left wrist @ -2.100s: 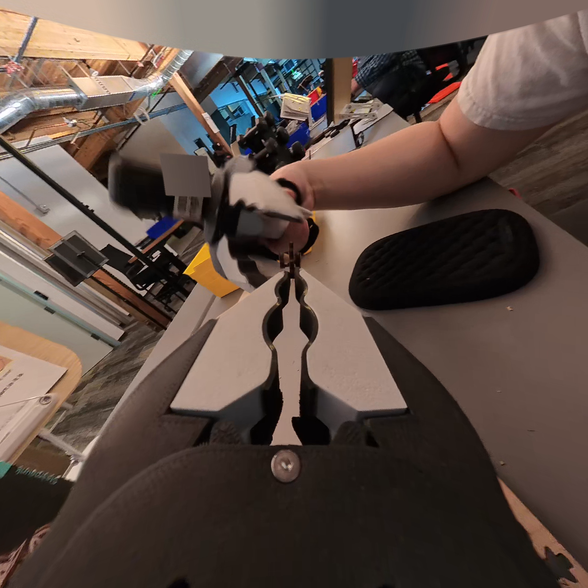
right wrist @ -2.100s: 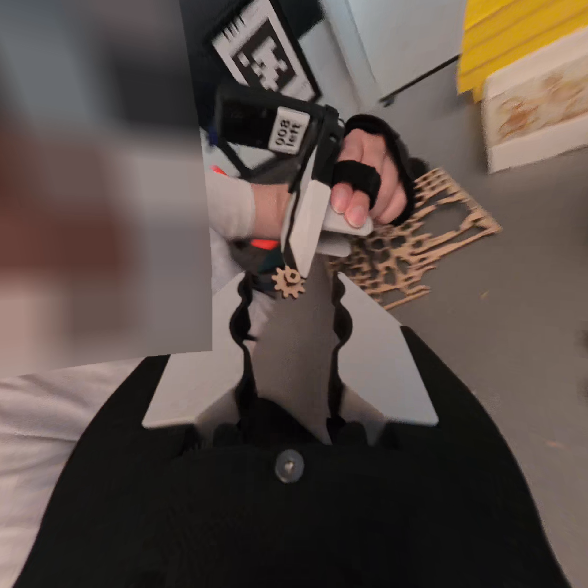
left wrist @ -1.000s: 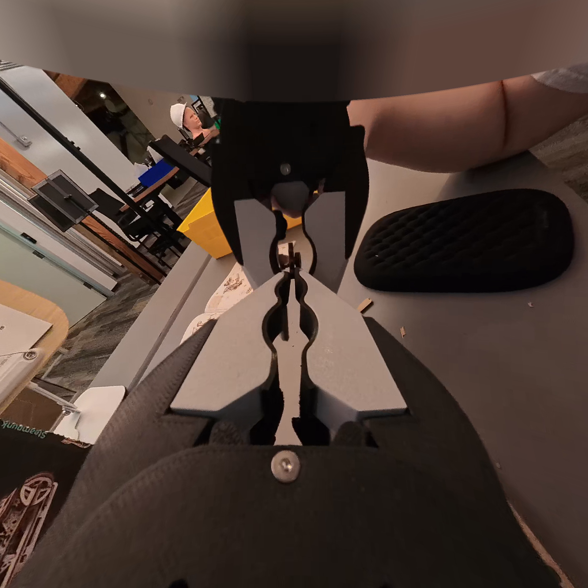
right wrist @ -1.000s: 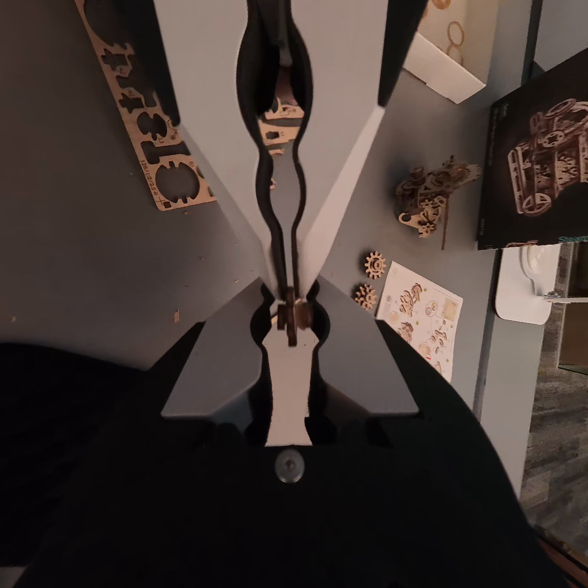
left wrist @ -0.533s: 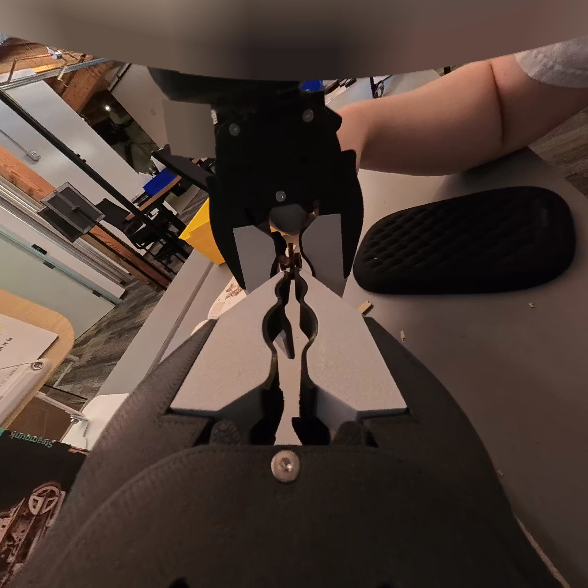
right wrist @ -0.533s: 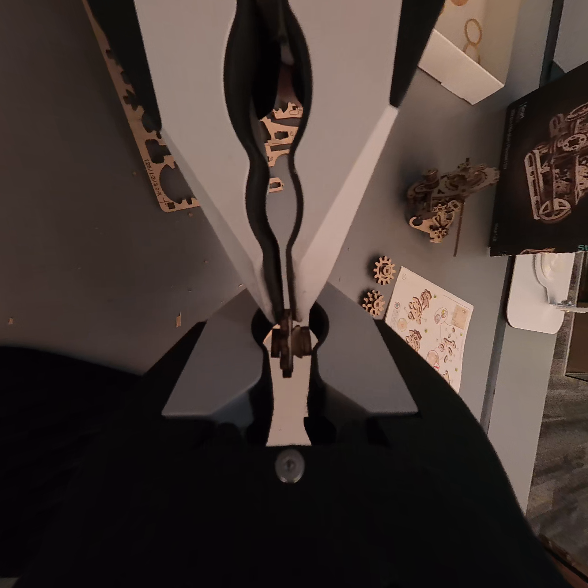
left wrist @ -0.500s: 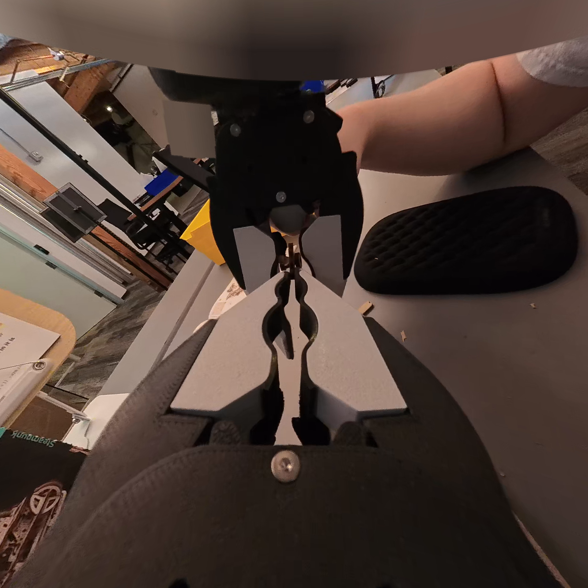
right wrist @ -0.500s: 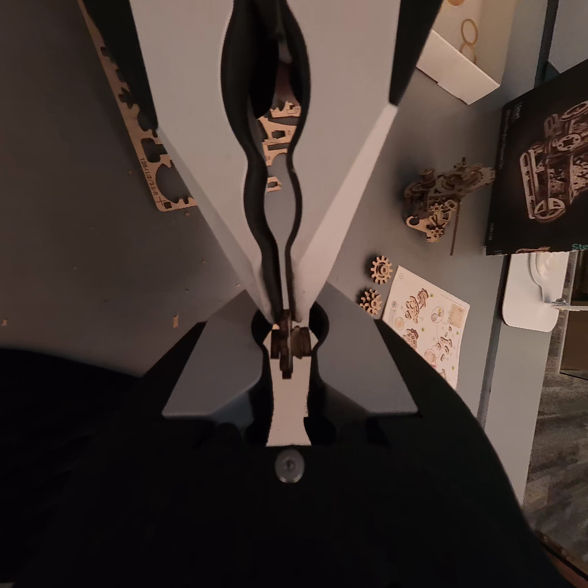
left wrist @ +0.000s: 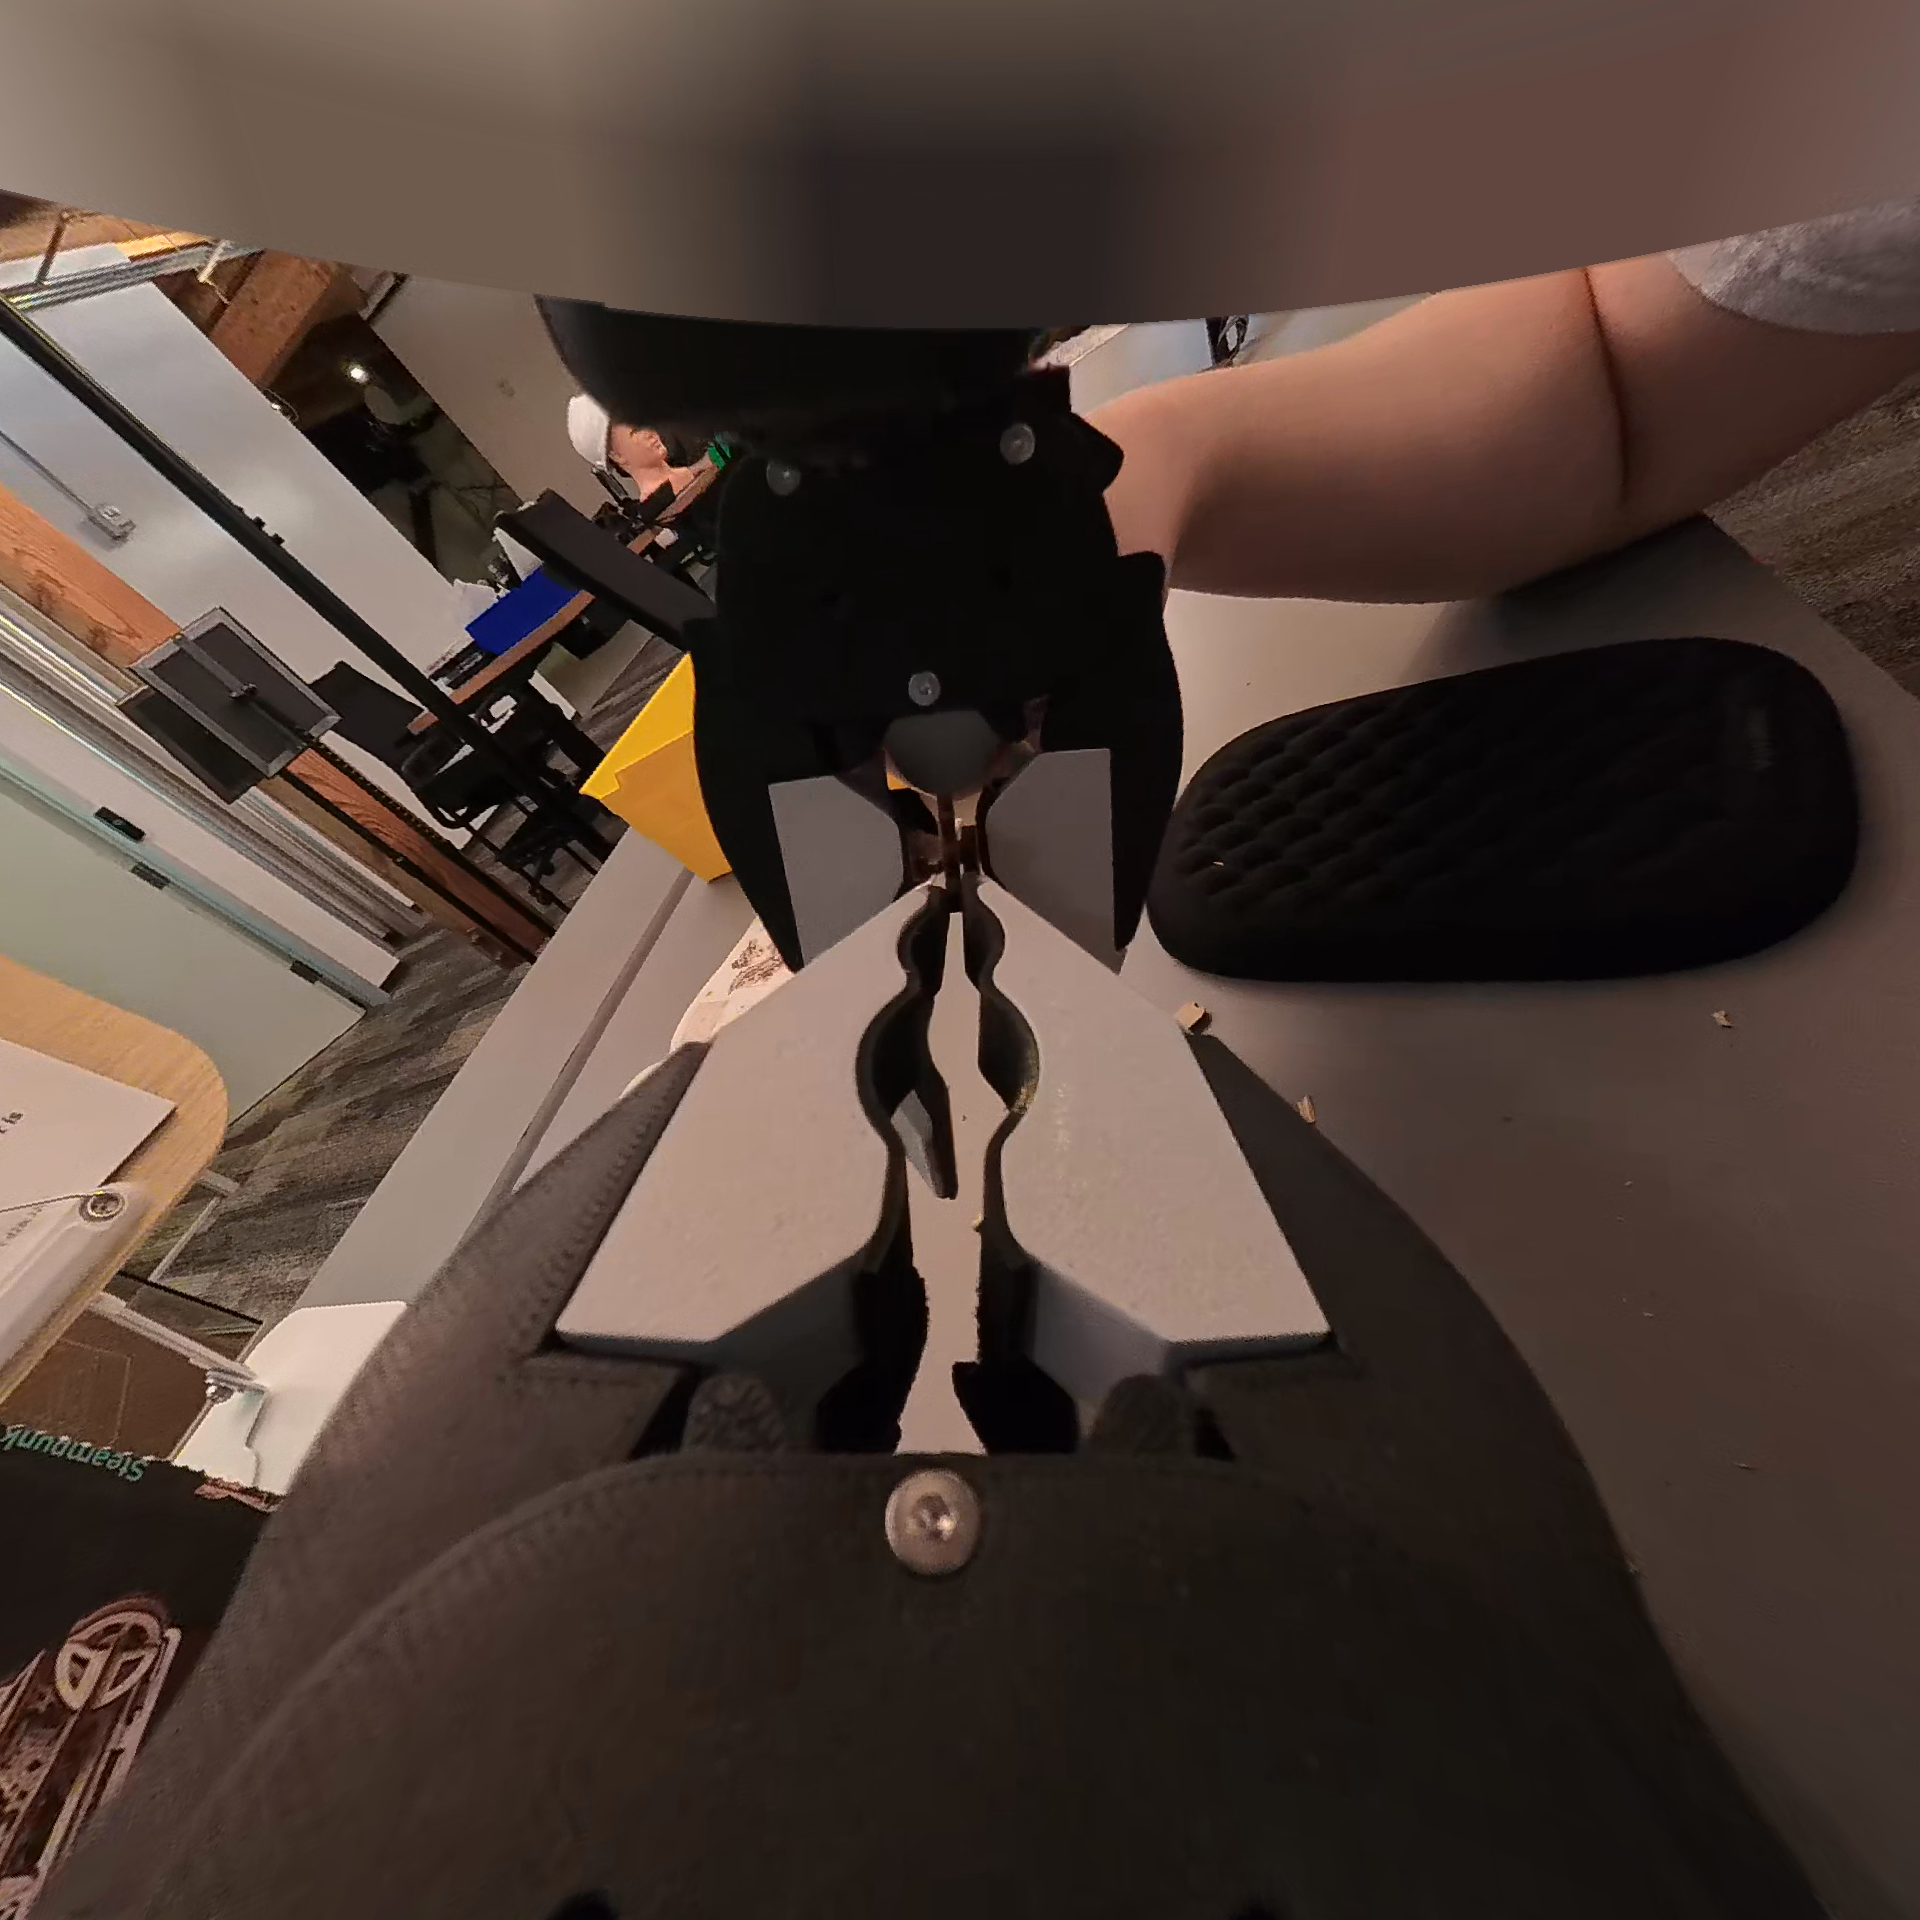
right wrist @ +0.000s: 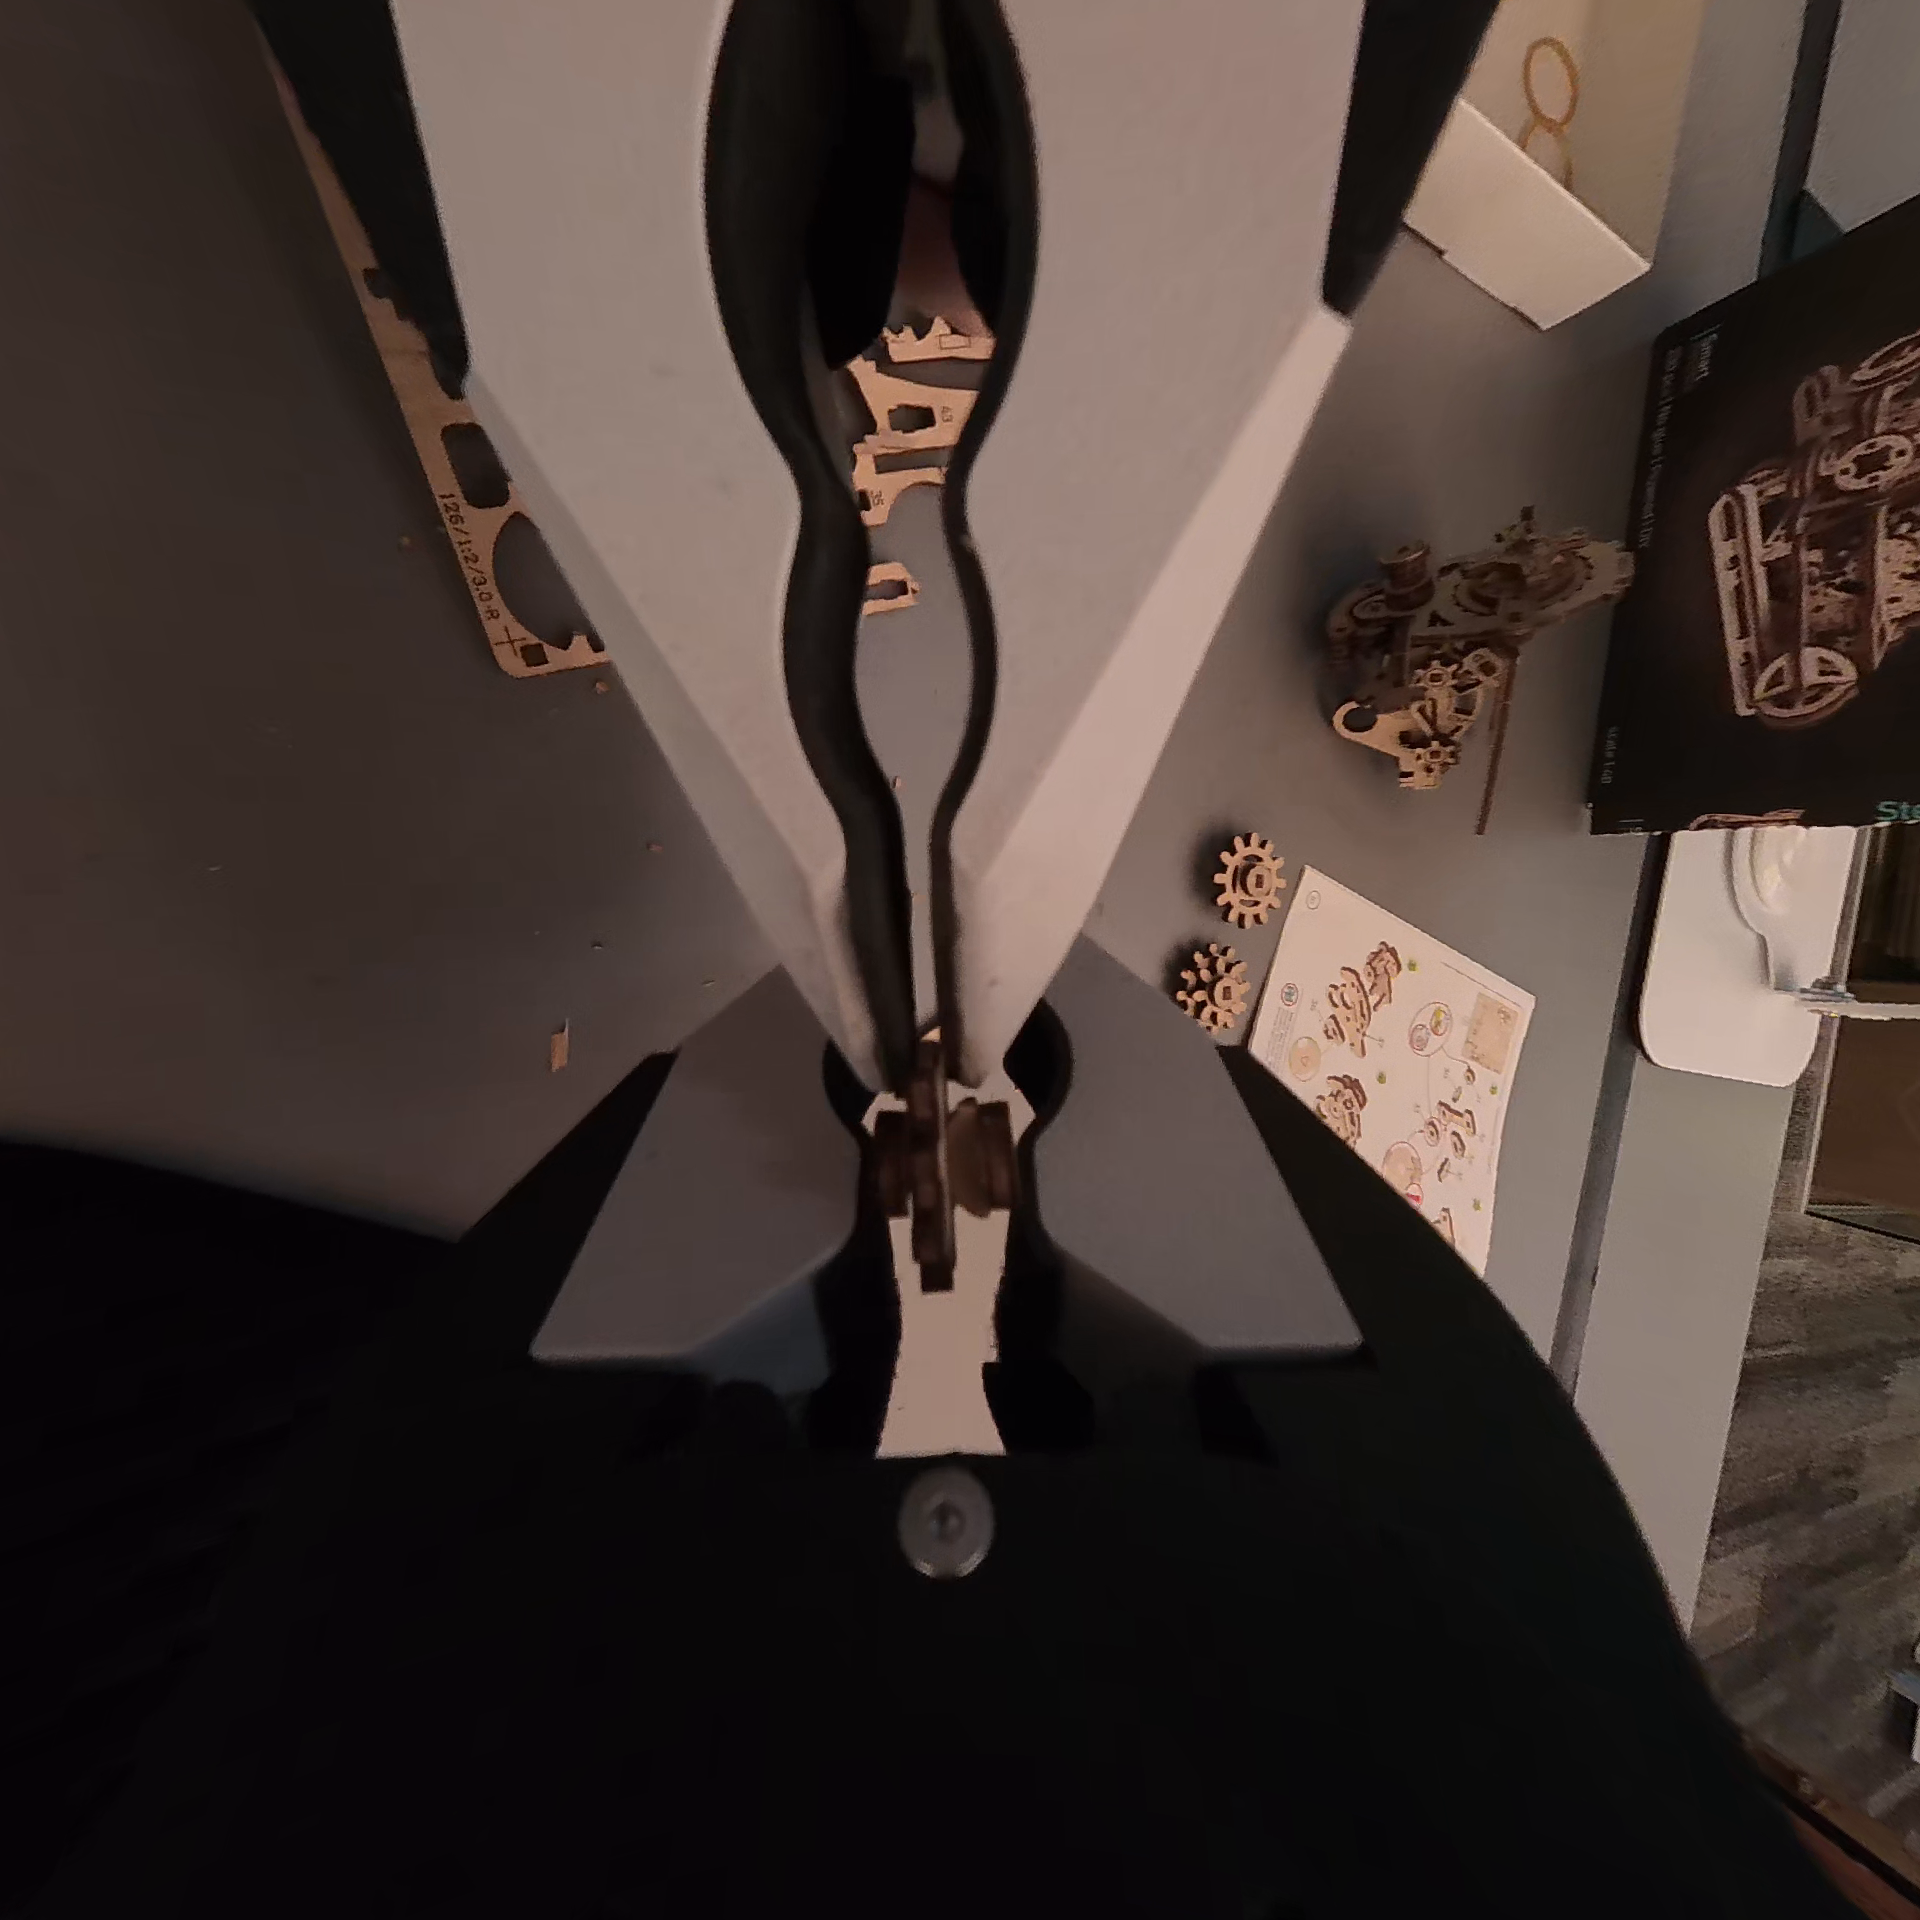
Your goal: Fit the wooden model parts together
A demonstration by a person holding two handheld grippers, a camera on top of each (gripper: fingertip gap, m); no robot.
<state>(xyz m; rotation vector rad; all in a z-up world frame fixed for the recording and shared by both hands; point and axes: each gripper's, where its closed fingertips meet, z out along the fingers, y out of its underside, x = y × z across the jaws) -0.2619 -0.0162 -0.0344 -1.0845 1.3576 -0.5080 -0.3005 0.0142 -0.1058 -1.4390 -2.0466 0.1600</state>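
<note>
Since half a second ago, little shifts: tips stay nose to nose. Gear (right wrist: pixel 928 1153) sits edge-on, pinched at left gripper (right wrist: pixel 928 1049) tips, flanked by right gripper (right wrist: pixel 940 1132) clamping its hub pieces, presumably pressing them on. Spare gears (right wrist: pixel 1250 881) lie right of both.

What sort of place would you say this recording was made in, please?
Probably a shared workshop or lab office. Exposed wooden beams and further desks run behind the grey table, and on it lie a laser-cut wooden sheet, loose gears and an instruction leaflet.
</note>
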